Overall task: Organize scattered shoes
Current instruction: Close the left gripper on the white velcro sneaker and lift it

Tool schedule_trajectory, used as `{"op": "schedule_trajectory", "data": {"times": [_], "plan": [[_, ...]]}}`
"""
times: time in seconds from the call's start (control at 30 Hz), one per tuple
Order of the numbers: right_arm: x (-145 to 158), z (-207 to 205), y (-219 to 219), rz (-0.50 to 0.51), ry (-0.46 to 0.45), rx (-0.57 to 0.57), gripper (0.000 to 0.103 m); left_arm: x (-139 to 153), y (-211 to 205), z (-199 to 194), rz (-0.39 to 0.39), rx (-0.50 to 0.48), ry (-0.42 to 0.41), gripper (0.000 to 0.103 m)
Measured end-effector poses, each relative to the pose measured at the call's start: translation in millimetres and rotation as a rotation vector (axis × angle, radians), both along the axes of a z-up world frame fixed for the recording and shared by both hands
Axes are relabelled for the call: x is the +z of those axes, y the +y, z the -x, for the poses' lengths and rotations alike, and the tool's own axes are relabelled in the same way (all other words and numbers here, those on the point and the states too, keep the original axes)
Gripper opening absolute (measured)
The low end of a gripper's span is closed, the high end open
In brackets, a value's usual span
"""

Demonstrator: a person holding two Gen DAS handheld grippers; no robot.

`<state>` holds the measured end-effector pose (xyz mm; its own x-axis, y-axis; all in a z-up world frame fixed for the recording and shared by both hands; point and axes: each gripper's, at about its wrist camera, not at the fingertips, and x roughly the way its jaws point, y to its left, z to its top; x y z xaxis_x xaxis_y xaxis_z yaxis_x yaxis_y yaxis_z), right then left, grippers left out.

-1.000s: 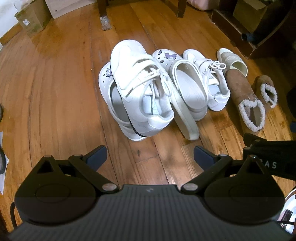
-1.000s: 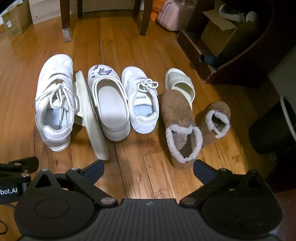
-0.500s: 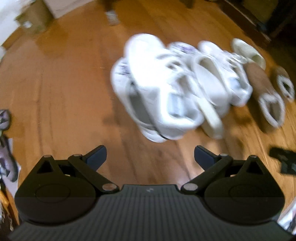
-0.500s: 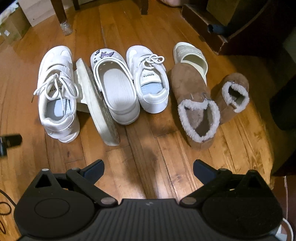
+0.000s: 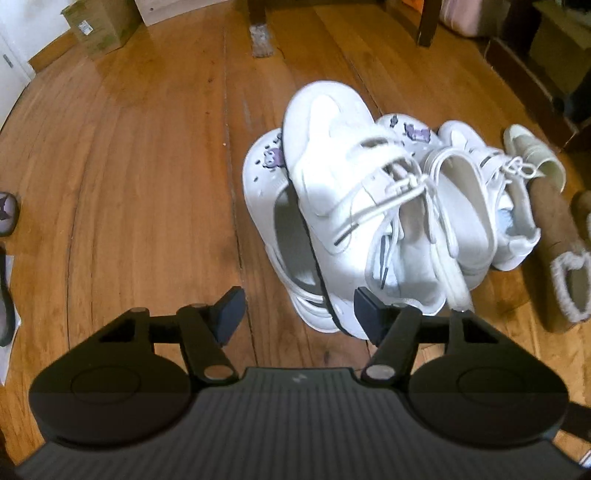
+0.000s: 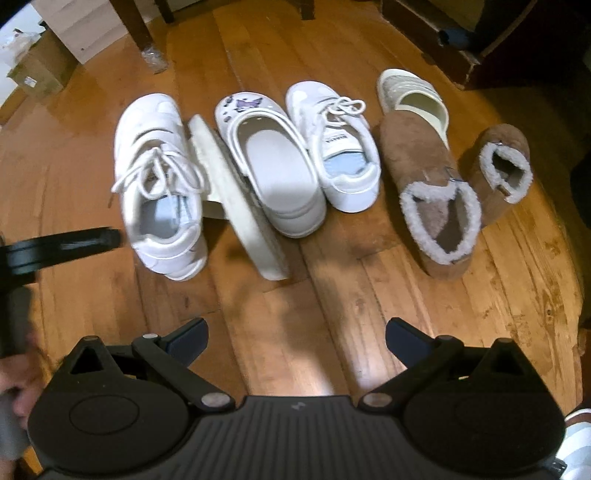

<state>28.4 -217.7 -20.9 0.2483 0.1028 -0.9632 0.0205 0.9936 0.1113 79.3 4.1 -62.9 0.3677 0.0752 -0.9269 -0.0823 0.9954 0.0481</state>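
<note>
- Where the wooden floor [image 5: 129, 184] spreads out to the left of the shoes, it lies bare and wide as far as a cardboard box [image 5: 98, 22] by the wall; chair legs [image 5: 256, 14] and dark furniture [image 6: 498, 37] close in the far side.
- Both tongs hover low with jaws spread wide and nothing between them: the left gripper [image 5: 299, 314] just short of the big white sneaker's [image 5: 347, 206] heel, the right gripper [image 6: 297, 341] over bare boards.
- All the shoes run lengthwise away from me, toes far, heels near.
- That sneaker lies tilted across one white clog [image 5: 273, 206].
- Rightward sit a second clog [image 6: 266, 166], a smaller sneaker [image 6: 336, 147], a brown slipper [image 6: 424, 177] and its mate [image 6: 506, 166].
- A cream sandal [image 6: 410, 96] rests beyond them.
</note>
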Motion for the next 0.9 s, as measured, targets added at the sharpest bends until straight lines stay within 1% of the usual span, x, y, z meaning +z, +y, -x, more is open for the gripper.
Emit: {"op": "schedule_trajectory", "data": {"times": [0.03, 0.07, 0.1, 0.13, 0.17, 0.23, 0.27, 0.3, 0.37, 0.4, 0.43, 0.5, 0.6, 0.7, 0.77, 0.8, 0.83, 0.9], "plan": [[-1.3, 6.9, 6.5, 0.019, 0.002, -0.001, 0.102, -5.0, -3.6, -2.0, -0.003, -0.002, 0.003, 0.066], [-3.6, 22.5, 26.2, 0.065, 0.036, -0.014, 0.102, -5.5, -4.9, -3.7, -0.007, -0.002, 0.001, 0.067], [-2.3, 26.9, 39.4, 0.087, 0.084, -0.022, 0.102, -2.8, -6.1, -5.1, -0.02, -0.009, -0.014, 0.071], [-0.9, 26.5, 40.3, 0.086, 0.09, -0.021, 0.102, 0.4, -7.4, -6.5, -0.036, -0.017, -0.032, 0.074], [-0.1, 25.8, 40.1, 0.079, 0.091, -0.021, 0.102, 1.8, -7.8, -7.7, -0.031, -0.023, -0.038, 0.078], [0.2, 23.9, 38.5, 0.065, 0.099, -0.026, 0.102, 5.8, -9.2, -9.5, 0.007, -0.016, -0.045, 0.079], [-0.8, 23.0, 37.6, 0.065, 0.103, -0.028, 0.102, 7.0, -10.3, -9.7, 0.018, -0.016, -0.049, 0.085], [-1.6, 22.3, 36.5, 0.066, 0.105, -0.03, 0.102, 6.2, -12.8, -10.8, 0.012, -0.022, -0.045, 0.092], [-2.1, 21.3, 33.8, 0.067, 0.108, -0.036, 0.102, 1.7, -17.1, -13.8, -0.012, -0.033, -0.032, 0.093], [-2.4, 20.8, 32.5, 0.068, 0.109, -0.039, 0.102, -3.4, -19.4, -15.9, -0.021, -0.024, -0.01, 0.093], [-2.7, 20.4, 31.2, 0.068, 0.11, -0.041, 0.102, -5.2, -18.2, -17.3, -0.01, -0.005, 0.005, 0.093], [-2.1, 19.9, 27.9, 0.067, 0.11, -0.047, 0.102, -7.1, -15.5, -17.7, 0.025, 0.009, 0.007, 0.094], [-0.6, 22.2, 21.8, 0.06, 0.11, -0.057, 0.102, -10.0, -16.0, -20.8, 0.012, 0.031, 0.003, 0.096], [-1.7, 25.9, 17.5, 0.08, 0.116, -0.055, 0.102, -17.6, -16.0, -24.3, -0.031, 0.054, -0.011, 0.097], [-2.0, 24.9, 14.7, 0.075, 0.109, -0.041, 0.102, -23.4, -16.5, -27.7, -0.06, 0.06, 0.003, 0.095], [-0.9, 22.7, 12.4, 0.052, 0.098, -0.032, 0.102, -23.8, -16.4, -28.3, -0.09, 0.071, -0.001, 0.088], [-0.1, 22.8, 10.7, 0.05, 0.097, -0.041, 0.102, -24.0, -16.1, -28.8, -0.124, 0.085, -0.007, 0.084], [1.2, 22.8, 7.4, 0.039, 0.092, -0.055, 0.102, -22.7, -15.0, -32.0, -0.125, 0.101, 0.0, 0.074]]}}
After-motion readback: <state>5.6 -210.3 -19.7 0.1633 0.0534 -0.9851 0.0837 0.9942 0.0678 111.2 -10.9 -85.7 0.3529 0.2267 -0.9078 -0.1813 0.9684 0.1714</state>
